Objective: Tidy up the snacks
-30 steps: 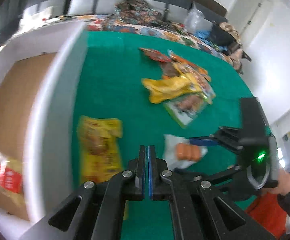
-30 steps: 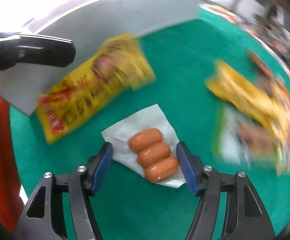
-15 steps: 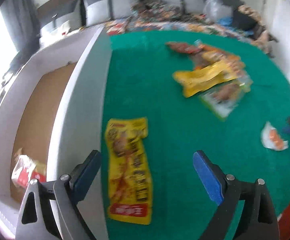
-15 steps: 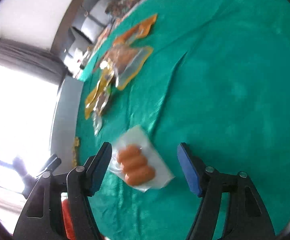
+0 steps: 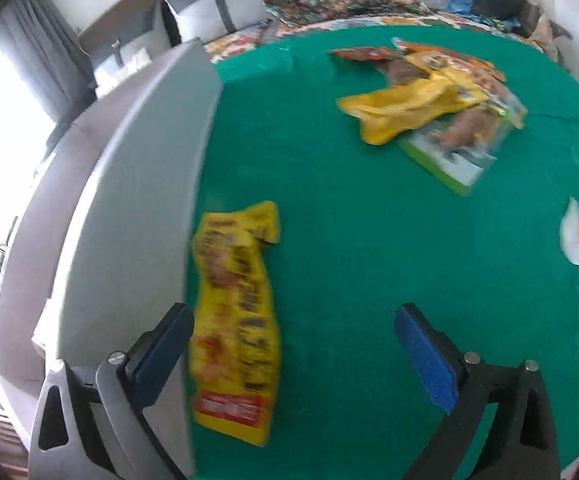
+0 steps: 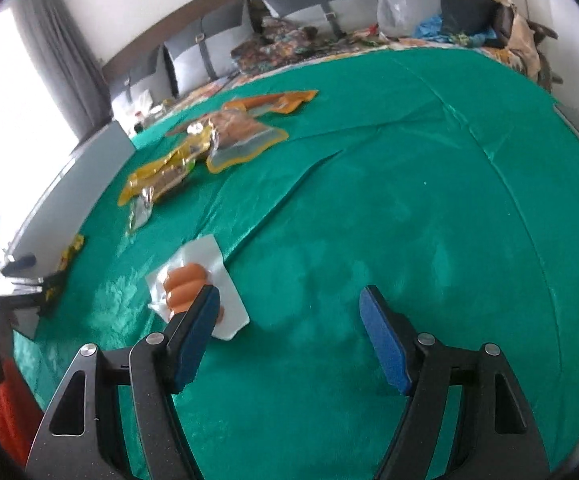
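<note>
Now the left gripper (image 5: 293,364), clenched a second ago, has just spread its fingers wide over the yellow packet (image 5: 235,316) beside the white box (image 5: 137,240), ready to grasp; the right gripper (image 6: 289,336), released and opening, leaves the sausage pack (image 6: 193,280) further from the box.

The left gripper (image 5: 293,354) has black, angular arms with triangular cut-outs, a silver screw head at each pivot, and flat blue pads on the fingers (image 5: 425,356). The right gripper (image 6: 289,336) is built alike: black skeletal arms, round silver screws, blue rectangular fingers (image 6: 383,342). At the left edge of the right wrist view shows a blurred bit of orange clothing (image 6: 3,396).
</note>
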Demonstrator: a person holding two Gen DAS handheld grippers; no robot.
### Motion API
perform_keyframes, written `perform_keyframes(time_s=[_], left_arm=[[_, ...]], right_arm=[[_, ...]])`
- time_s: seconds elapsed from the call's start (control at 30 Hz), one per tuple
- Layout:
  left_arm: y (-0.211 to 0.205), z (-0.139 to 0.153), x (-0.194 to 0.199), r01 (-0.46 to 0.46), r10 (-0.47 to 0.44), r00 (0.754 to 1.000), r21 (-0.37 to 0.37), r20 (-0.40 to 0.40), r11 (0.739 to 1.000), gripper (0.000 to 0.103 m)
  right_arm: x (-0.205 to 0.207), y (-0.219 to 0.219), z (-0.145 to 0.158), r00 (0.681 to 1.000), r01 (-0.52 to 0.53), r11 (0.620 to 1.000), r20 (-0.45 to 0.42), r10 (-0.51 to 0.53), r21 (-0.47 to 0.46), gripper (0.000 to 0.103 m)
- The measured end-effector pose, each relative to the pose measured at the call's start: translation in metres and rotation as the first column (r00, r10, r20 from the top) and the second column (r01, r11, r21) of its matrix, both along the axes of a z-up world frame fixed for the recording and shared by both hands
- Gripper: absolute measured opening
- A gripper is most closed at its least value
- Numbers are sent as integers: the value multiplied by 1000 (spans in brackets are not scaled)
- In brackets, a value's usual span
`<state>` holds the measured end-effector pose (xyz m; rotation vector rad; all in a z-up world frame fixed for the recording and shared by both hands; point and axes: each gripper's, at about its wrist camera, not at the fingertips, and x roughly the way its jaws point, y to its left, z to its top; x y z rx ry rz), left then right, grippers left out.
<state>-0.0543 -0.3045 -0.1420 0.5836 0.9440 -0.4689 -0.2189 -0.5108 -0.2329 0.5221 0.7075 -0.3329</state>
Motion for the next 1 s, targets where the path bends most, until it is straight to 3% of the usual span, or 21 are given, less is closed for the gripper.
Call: perform_keyframes(time_s=[0.07,0.13,0.3,0.5,0.63,0.73,0.8,0.83,0.9,0.97,1.0], left_arm=[[-7,-2,-7,21,-22,999,32,33,999,100],[-11,-6,-6,21,-25,998,65,56,998,100],[1,-13,22,-57,57,998,35,13,998,98],[10,-13,27,-12,12,1000,16,-13,1000,98],[28,-13,44,-81,80,995,-27,-64,996,98],[39,-17,55,-128,110,979,-97,-173,987,98],[45,-18,54,-155,116,966,-155,-231,976,88],[46,-17,52,-156,120,969,-159,-218,975,83],[42,-12,42,-119,84,977,-177,-195,977,55],[36,-9,38,-90,53,977,-172,-208,981,53],[35,-7,34,-79,45,981,-173,-190,982,42]], right_arm=[[-23,-35,14,1000,7,1000,24,-7,28,77],[-37,-39,17,999,8,998,51,-10,55,77],[-44,-42,21,997,7,997,77,-13,77,77],[-44,-42,23,997,2,998,72,-6,63,79],[-44,-43,23,998,2,998,70,-6,56,79],[-44,-43,23,998,1,998,70,-5,55,79],[-44,-43,24,998,2,999,68,-5,52,79],[-44,-43,24,998,2,999,67,-6,49,79],[-44,-42,25,998,3,999,65,-6,44,79],[-44,-43,25,998,3,999,63,-6,42,79],[-44,-43,26,998,2,999,62,-5,43,79]])
